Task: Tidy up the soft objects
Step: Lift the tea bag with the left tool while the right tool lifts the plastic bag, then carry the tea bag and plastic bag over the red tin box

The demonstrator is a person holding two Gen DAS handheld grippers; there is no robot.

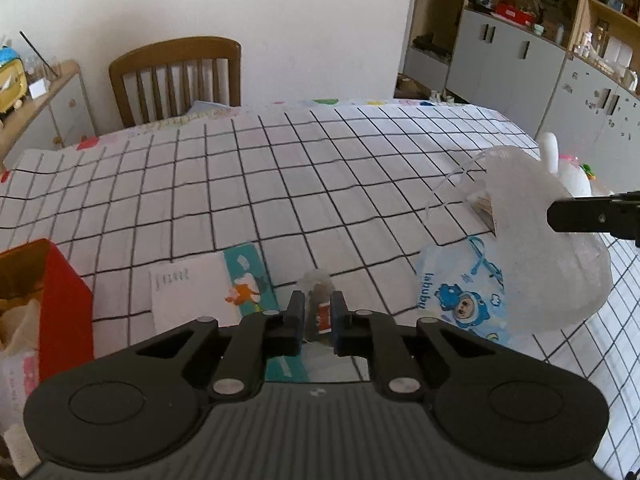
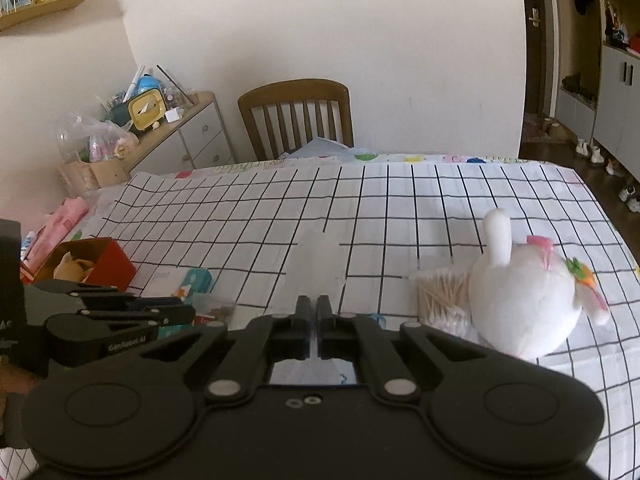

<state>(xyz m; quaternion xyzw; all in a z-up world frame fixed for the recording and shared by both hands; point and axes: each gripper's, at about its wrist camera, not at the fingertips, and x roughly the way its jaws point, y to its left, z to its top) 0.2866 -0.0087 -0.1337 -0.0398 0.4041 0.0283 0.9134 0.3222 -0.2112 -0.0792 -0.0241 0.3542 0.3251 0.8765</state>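
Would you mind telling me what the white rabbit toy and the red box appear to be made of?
White rabbit toy: probably plush fabric, matte, with fuzzy, rounded contours. Red box: likely cardboard, smooth, with thin flat walls and a brownish inside.

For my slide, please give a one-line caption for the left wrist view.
Left gripper pinching a small clear packet above the black-grid white tablecloth, beside a translucent plastic bag.
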